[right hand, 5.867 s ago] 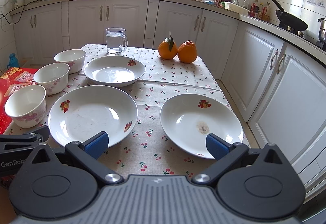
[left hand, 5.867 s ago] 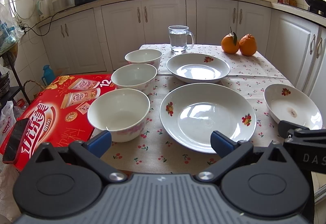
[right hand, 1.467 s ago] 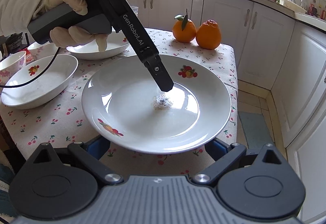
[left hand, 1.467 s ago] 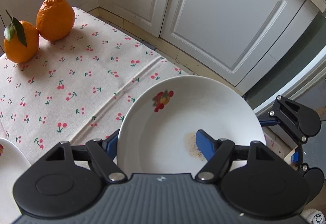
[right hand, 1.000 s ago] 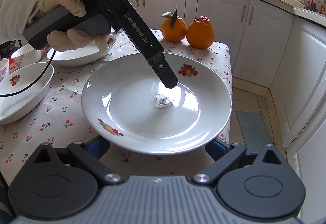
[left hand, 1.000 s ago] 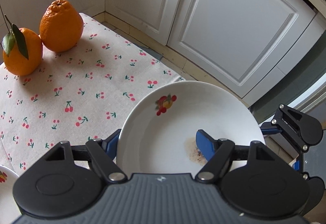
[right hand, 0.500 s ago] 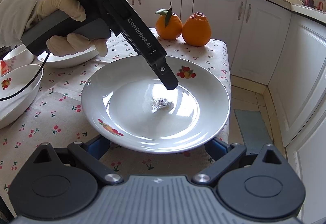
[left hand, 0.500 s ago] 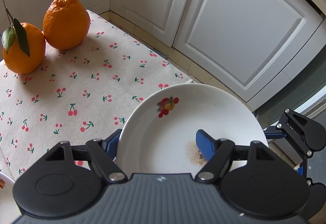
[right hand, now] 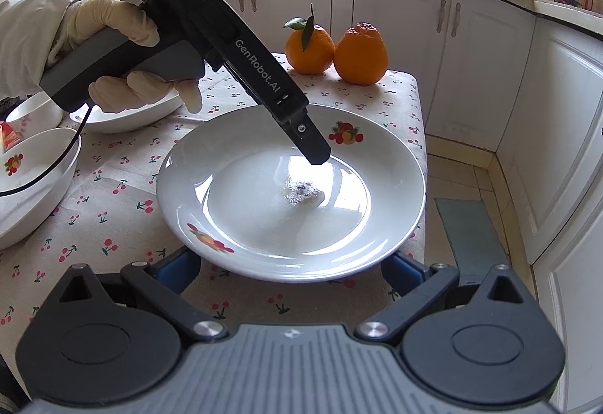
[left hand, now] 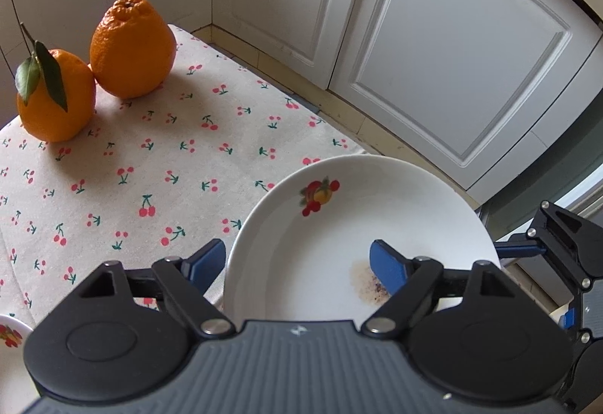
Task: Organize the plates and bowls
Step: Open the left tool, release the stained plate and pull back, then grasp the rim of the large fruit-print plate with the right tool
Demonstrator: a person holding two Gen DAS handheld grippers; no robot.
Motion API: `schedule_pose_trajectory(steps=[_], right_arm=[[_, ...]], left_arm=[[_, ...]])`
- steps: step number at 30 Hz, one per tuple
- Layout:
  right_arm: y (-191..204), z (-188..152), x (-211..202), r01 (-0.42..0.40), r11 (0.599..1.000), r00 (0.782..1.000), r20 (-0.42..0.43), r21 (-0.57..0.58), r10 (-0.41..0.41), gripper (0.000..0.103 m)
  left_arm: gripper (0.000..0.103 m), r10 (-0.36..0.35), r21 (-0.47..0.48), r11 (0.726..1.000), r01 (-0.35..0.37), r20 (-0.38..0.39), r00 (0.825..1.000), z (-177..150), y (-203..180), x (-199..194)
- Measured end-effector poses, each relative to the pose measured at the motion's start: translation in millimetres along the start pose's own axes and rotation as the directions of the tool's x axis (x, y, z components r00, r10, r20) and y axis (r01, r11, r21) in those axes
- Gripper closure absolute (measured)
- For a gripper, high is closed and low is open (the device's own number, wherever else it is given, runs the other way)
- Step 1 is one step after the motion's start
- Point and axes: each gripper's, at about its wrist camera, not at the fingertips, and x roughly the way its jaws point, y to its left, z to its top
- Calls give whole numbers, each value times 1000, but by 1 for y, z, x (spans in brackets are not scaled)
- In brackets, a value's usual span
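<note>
White plate [right hand: 264, 225] (near rim hidden), left gripper [left hand: 297, 263] opening

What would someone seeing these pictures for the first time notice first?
Probably the white plate with a dried stain at its centre, sitting at the table's corner, with the left gripper astride its rim, jaws opening. Next, the two oranges side by side at the table's far edge, one with a leaf.

Bare tablecloth [left hand: 158, 165] lies open between the oranges [left hand: 132, 48] and the stained plate [right hand: 264, 218]; bowls [right hand: 34, 187] crowd the left, cabinets [right hand: 565, 135] hem the right.
</note>
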Motion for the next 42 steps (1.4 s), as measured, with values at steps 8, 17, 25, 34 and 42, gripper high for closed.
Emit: schedule_pose_trajectory(steps=[8, 17, 25, 34, 42], right_arm=[[5, -1, -28, 54, 997, 999, -12, 62, -53, 0], [49, 2, -73, 136, 988, 989, 48, 73, -139, 0], [82, -6, -101, 153, 970, 979, 105, 191, -175, 0], [97, -24, -115, 145, 944, 975, 117, 296, -187, 0], [116, -23, -105, 45, 964, 989, 127, 263, -81, 0]], left_arm=[[19, 56, -19, 998, -55, 61, 997, -13, -5, -41], [9, 150, -19, 989, -149, 203, 968, -58, -35, -123], [6, 244, -37, 969, -245, 316, 917, -132, -68, -177], [5, 384, -93, 922, -377, 366, 848, -229, -101, -193], [5, 465, -133, 884, -447, 316, 827, -303, -113, -196]])
